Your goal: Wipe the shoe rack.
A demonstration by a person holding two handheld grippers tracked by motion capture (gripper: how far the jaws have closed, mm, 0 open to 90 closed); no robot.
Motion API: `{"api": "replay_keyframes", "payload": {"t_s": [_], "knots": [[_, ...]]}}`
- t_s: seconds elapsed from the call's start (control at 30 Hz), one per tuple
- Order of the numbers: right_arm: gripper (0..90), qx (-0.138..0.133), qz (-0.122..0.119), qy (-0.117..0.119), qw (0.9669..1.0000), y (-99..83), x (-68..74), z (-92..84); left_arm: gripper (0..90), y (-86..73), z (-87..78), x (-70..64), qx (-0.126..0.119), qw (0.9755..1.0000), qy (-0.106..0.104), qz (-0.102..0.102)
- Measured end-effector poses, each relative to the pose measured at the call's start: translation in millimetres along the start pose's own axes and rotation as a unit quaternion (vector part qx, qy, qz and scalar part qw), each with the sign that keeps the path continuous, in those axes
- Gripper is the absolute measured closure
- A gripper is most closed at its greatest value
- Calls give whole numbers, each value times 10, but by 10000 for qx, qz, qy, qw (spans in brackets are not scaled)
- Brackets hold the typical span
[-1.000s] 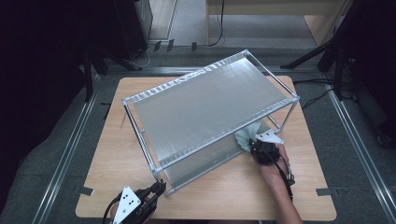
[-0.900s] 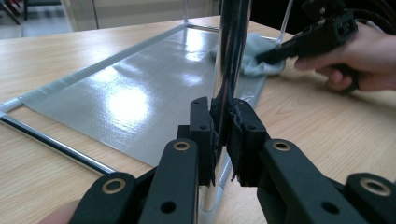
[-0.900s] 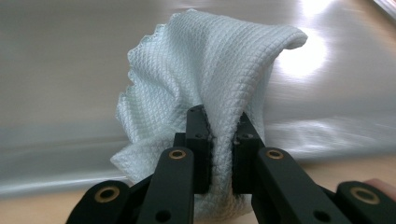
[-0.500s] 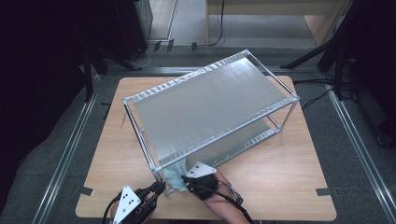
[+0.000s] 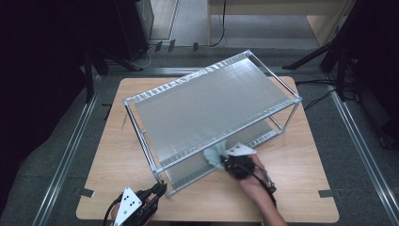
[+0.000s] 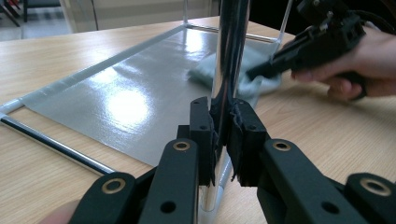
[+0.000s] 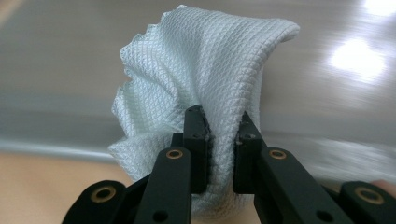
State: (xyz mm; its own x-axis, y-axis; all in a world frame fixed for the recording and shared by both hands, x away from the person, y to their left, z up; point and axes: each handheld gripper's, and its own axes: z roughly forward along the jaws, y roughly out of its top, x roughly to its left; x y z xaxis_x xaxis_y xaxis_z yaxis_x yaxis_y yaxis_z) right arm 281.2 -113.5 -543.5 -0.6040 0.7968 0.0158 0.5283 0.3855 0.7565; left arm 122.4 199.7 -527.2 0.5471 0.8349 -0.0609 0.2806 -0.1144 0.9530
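Silver-grey metal forms the two-tier shelf rack (image 5: 211, 106) that stands skewed on the wooden table (image 5: 306, 188), its upper shelf seen in the high view as a broad ribbed sheet carried on thin chrome corner posts. At the rack's near corner, the left gripper (image 5: 157, 190) is clamped on the chrome post (image 6: 229, 60): in the left gripper view the two black jaws stand narrow, their pads pressed against either side of the upright tube just above its foot on the tabletop. Beyond the post, in that same view, the lower shelf (image 6: 130, 93) lies as a glossy grey sheet just above the wood, with bright lamp reflections on it. The right gripper (image 5: 225, 162), held in a hand (image 5: 251, 176) that enters from the bottom of the high view, is at the long near edge of the lower shelf, roughly midway along it and under the rim of the upper shelf. Its jaws are closed narrowly on a bunched pale cloth (image 7: 205, 79); in the right gripper view the waffle-textured fabric is pinched between the pads and bulges upward and to the left above them, against the blurred grey shelf surface. In the high view the cloth (image 5: 214, 154) lies at the gripper's tip on the shelf's near edge, and in the left gripper view it rests on the lower shelf behind the post, with the right gripper (image 6: 261, 72) reaching in from the right. The two grippers are well apart along the rack's near side.
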Motion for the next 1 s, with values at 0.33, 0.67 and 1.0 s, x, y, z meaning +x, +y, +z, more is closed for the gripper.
{"api": "replay_keyframes", "payload": {"t_s": [0.33, 0.67, 1.0], "knots": [[793, -166, 1595, -1866, 9693, -226, -1119, -312, 812, 0, 1, -1, 3, 10000, -1, 5], [804, -86, 1545, -1679, 9736, -237, -1074, -250, 813, 1, 4, -4, 5, 10000, 8, 3], [801, 409, 520, -529, 9964, -35, -179, -99, 814, 10, 40, -27, 7, 10000, 24, -1]]}}
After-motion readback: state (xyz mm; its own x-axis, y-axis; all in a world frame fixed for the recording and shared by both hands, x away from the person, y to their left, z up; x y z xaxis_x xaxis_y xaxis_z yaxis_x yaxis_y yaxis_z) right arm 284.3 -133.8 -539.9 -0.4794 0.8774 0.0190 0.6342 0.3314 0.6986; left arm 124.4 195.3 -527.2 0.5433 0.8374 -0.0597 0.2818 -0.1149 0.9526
